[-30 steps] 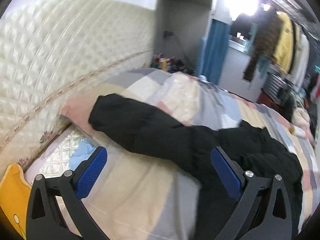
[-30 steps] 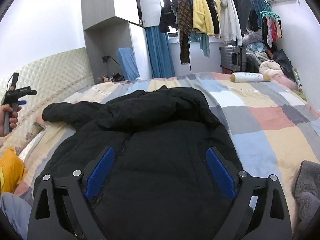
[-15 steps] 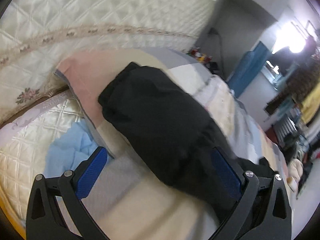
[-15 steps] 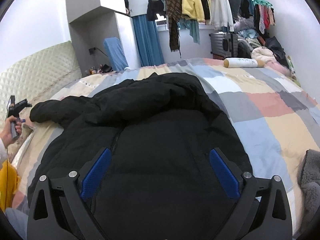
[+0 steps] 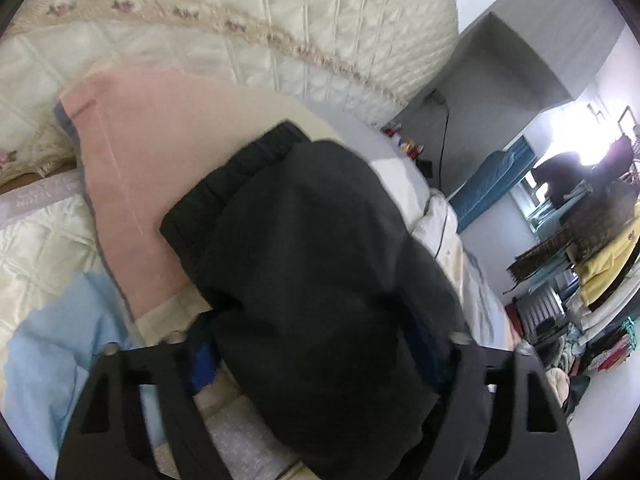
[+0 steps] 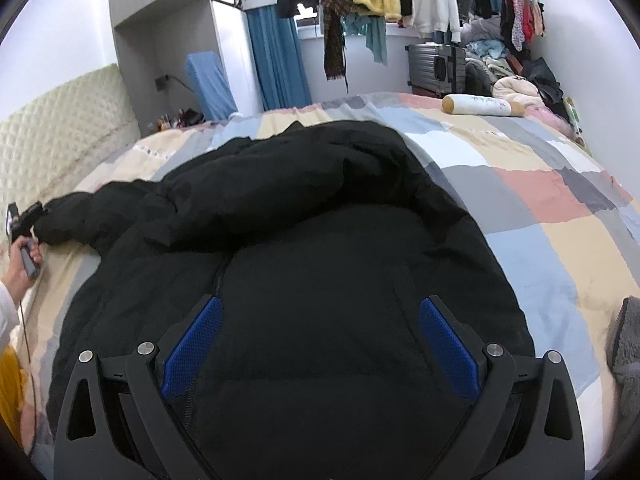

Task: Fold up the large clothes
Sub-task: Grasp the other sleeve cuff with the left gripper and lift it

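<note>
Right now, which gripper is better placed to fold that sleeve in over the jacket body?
Left. The left gripper already has the black jacket's sleeve between its fingers, out by the headboard. The right gripper is open over the jacket body, far from that sleeve.

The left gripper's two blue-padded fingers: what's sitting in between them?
In the left wrist view, the black jacket's sleeve fills the gap between the left gripper's fingers, hiding most of their blue pads; whether they have closed on it is unclear.
</note>
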Available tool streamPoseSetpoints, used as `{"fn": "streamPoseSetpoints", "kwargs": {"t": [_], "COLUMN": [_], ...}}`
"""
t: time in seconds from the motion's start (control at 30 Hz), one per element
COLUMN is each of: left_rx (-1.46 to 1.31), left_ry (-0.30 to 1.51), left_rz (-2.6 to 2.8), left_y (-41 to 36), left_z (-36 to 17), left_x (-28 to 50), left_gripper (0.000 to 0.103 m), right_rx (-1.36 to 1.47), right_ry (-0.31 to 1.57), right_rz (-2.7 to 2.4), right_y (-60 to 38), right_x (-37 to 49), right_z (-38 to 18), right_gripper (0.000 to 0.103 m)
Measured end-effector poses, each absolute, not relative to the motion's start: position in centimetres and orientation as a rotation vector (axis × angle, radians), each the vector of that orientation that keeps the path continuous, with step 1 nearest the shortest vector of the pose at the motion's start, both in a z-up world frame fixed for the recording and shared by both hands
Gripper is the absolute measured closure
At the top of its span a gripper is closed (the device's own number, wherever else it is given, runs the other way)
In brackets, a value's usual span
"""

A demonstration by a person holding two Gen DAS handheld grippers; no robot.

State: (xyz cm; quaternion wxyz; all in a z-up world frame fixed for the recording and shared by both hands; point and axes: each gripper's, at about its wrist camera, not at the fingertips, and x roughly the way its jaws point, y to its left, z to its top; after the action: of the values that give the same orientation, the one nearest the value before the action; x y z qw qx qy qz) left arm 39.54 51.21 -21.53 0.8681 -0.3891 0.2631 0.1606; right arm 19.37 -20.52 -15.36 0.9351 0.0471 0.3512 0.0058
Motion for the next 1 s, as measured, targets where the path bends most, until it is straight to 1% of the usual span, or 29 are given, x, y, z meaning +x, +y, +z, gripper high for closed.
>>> {"fn": "streamPoseSetpoints", "kwargs": {"t": [0.03,0.07,0.1,0.17,0.23,0.27,0.37,0.5,0.67,0.8,1.0], "left_rx": [-0.814,-0.814,-0.81,-0.797,-0.794,-0.792,-0.756,-0.644,-0.503,-0.44,-0.287], "left_ry": [0.548,0.538,0.522,0.506,0.481,0.467,0.423,0.387,0.358,0.355,0.34], "left_rz": [0.338,0.334,0.329,0.335,0.367,0.401,0.495,0.563,0.535,0.518,0.483], "left_y": [51.2,51.1,51.0,50.7,51.1,51.2,51.4,49.0,44.7,40.9,33.9], "left_z": [-21.5,-21.3,-20.8,-19.7,-18.0,-17.0,-14.4,-10.1,-4.2,-0.1,4.8], "left_x": [39.5,39.3,39.1,38.5,37.8,37.2,35.3,33.5,32.3,31.7,31.3], "left_gripper": [0.048,0.064,0.07,0.089,0.097,0.099,0.101,0.101,0.101,0.101,0.101], "right_rx": [0.094,0.09,0.086,0.075,0.06,0.057,0.069,0.078,0.094,0.106,0.101], "right_ry": [0.72,0.718,0.716,0.71,0.705,0.706,0.699,0.672,0.638,0.599,0.56], "right_rz": [0.014,0.014,0.015,0.023,0.025,0.029,0.053,0.089,0.122,0.134,0.159], "right_y": [-20.5,-20.4,-20.4,-20.3,-20.4,-20.5,-20.7,-21.2,-22.1,-23.2,-24.1], "right_x": [19.4,19.3,19.2,19.0,18.7,18.6,18.2,17.3,16.0,14.8,13.8], "right_z": [-15.4,-15.4,-15.3,-15.2,-15.1,-15.0,-14.7,-14.0,-13.2,-12.4,-11.7], "right_gripper": [0.004,0.004,0.004,0.004,0.004,0.004,0.004,0.004,0.004,0.003,0.003]}}
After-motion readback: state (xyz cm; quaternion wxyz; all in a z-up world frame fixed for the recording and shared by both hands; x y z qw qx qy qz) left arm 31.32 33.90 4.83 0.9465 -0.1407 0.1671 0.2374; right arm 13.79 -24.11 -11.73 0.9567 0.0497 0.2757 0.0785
